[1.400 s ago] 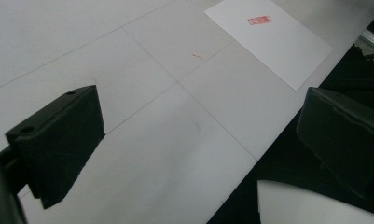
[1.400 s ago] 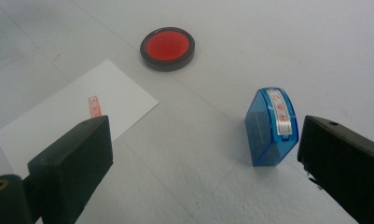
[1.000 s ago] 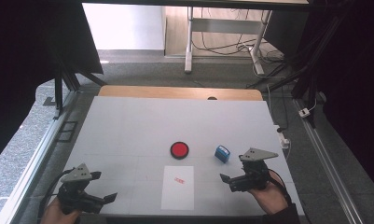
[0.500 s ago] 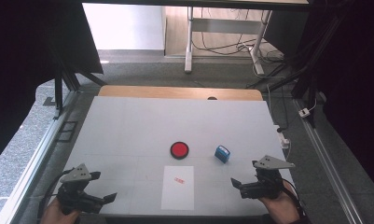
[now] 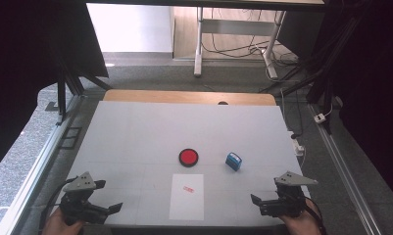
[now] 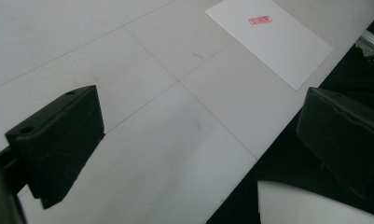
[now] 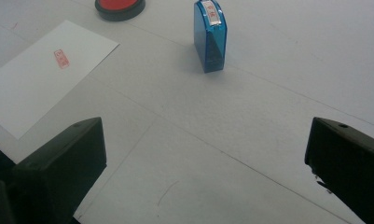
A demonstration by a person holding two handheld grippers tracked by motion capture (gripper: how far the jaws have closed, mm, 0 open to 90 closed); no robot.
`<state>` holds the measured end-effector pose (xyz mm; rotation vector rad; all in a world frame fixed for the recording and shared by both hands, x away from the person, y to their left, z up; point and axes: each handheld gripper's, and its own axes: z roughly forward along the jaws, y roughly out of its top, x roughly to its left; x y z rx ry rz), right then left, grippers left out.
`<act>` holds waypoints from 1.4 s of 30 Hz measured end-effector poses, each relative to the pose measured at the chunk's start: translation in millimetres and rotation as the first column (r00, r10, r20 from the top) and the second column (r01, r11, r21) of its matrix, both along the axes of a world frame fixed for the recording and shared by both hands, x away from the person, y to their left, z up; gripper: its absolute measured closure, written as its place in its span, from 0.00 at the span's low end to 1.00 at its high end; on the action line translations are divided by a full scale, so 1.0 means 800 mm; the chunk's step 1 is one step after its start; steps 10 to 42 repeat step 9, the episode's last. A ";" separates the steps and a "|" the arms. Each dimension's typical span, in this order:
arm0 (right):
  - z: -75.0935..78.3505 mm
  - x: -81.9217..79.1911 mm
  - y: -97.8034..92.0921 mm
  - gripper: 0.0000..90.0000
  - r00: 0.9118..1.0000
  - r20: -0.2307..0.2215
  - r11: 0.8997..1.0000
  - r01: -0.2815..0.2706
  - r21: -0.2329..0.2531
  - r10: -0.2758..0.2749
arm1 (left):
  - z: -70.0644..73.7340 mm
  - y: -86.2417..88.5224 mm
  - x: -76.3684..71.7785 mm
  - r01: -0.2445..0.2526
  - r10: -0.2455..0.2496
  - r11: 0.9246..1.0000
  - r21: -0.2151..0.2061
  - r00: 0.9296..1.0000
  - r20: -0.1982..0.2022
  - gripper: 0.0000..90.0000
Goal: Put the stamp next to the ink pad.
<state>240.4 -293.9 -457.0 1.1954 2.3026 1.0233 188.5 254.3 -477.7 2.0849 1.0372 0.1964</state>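
A white sheet of paper [image 5: 186, 196] lies near the table's front edge, with a small red stamp mark [image 5: 189, 188] on it. Behind it sits a round red ink pad [image 5: 188, 157], and to its right a blue stamp [image 5: 233, 161] stands upright. My left gripper [image 5: 108, 197] rests open at the front left corner, well left of the paper [image 6: 273, 42]. At the front right my right gripper [image 5: 257, 204] is open, with the blue stamp [image 7: 209, 37] standing apart ahead of it and the ink pad [image 7: 119, 7] farther off. Both hold nothing.
The white table [image 5: 135, 132] has a wooden strip [image 5: 184, 97] along its far edge. Metal rails [image 5: 42, 161] run down both sides. A cable and plug [image 5: 298, 144] hang at the right edge. The left gripper's right jaw overhangs the table's front edge.
My right gripper has drawn back toward the front edge and a little to the right, away from the blue stamp. The left gripper has stayed put.
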 end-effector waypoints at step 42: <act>0.000 -0.003 -0.004 0.00 1.000 -0.016 1.000 0.020 -0.012 -0.020 | 0.000 -0.001 0.002 0.003 -0.003 1.000 -0.005 1.000 -0.012 0.01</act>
